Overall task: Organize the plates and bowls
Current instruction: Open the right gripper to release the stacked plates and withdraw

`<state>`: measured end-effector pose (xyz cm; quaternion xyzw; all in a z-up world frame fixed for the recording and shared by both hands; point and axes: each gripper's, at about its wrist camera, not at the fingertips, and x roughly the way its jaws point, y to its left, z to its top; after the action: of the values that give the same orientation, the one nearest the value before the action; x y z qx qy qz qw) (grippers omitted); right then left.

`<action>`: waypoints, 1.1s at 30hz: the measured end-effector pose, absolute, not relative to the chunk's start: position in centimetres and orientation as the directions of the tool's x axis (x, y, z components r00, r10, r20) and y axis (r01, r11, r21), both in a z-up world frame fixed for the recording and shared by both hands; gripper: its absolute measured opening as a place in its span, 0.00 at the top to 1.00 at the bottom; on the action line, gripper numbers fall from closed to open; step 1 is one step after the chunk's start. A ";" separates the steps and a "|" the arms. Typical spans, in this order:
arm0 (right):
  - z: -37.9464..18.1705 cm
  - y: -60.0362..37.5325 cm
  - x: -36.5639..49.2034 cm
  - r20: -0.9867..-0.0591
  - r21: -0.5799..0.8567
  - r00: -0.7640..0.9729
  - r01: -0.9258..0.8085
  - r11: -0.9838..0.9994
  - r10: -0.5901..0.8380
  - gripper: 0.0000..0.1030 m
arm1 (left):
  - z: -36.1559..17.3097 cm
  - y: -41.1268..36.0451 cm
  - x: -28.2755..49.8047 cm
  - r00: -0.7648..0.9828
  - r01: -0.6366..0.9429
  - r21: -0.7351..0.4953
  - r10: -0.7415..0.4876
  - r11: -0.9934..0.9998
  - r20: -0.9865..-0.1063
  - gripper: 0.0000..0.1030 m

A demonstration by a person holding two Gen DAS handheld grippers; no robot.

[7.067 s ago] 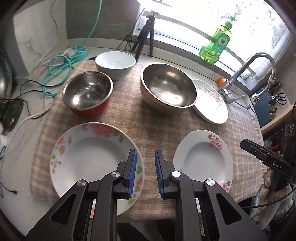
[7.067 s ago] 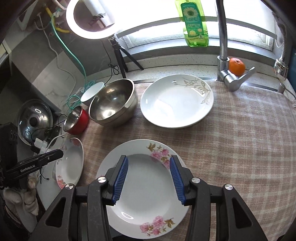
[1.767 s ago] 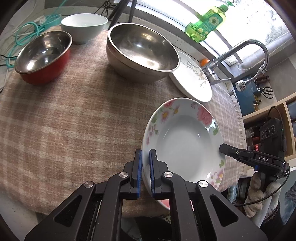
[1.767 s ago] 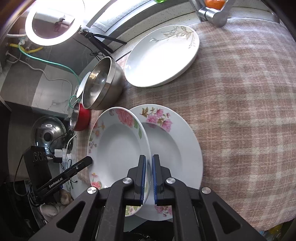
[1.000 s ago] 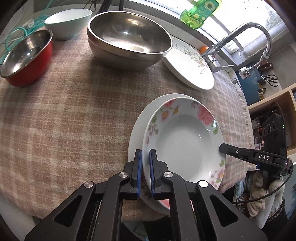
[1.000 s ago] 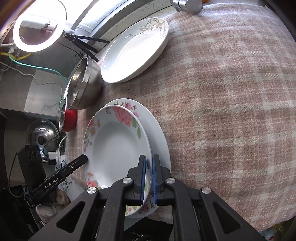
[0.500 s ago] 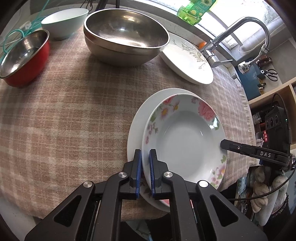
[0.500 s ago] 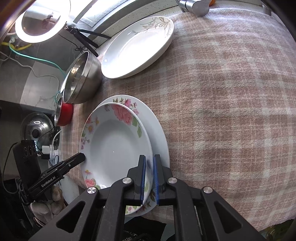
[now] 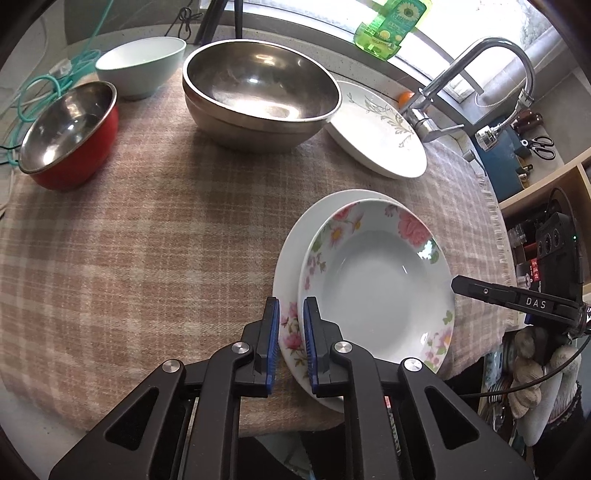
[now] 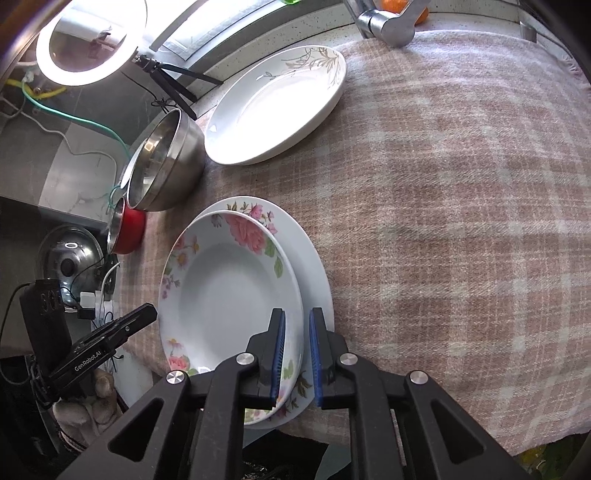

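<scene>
A flowered deep plate (image 9: 376, 284) lies stacked on a second flowered plate (image 9: 291, 236) at the near right of the checked cloth; the stack also shows in the right wrist view (image 10: 229, 284). My left gripper (image 9: 290, 345) is slightly open, its jaws straddling the plates' near rims without clamping. My right gripper (image 10: 295, 354) is likewise slightly open astride the rims on the opposite side. A large steel bowl (image 9: 258, 92), a red-sided steel bowl (image 9: 70, 129), a pale ceramic bowl (image 9: 142, 64) and a white leaf-pattern plate (image 9: 376, 129) stand farther back.
A faucet (image 9: 476, 74), an orange (image 10: 402, 7) and a green soap bottle (image 9: 391, 26) are by the window. Cables (image 9: 48, 92) lie at the far left. A ring light on a tripod (image 10: 92, 40) and a pot lid (image 10: 66, 258) stand left of the cloth.
The flowered plate has been carried over and set onto the second flowered plate. Both grippers, shut on the rims half a second ago, have opened a little and let go.
</scene>
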<state>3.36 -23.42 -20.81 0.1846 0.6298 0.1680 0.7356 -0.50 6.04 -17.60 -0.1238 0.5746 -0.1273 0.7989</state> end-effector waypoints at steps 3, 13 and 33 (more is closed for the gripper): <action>-20.2 -23.3 3.4 -0.865 0.476 0.164 -0.028 0.879 0.474 0.88 | -16.9 6.3 -0.5 0.326 0.059 -0.349 -0.348 0.935 -0.879 0.89; -17.9 -23.2 3.6 -0.875 0.419 0.217 -0.108 0.901 0.433 0.88 | -15.3 5.7 -0.6 0.365 0.041 -0.387 -0.374 0.921 -0.853 0.89; -13.7 -25.6 6.3 -0.882 0.261 0.268 -0.405 0.876 0.387 0.88 | -13.2 0.3 -2.1 0.491 -0.133 -0.407 -0.297 0.903 -0.819 0.89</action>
<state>6.32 -25.63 -13.72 -0.0082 0.5513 0.2486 0.7963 -2.05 0.27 -13.19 -0.2142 0.5023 -0.0490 0.8363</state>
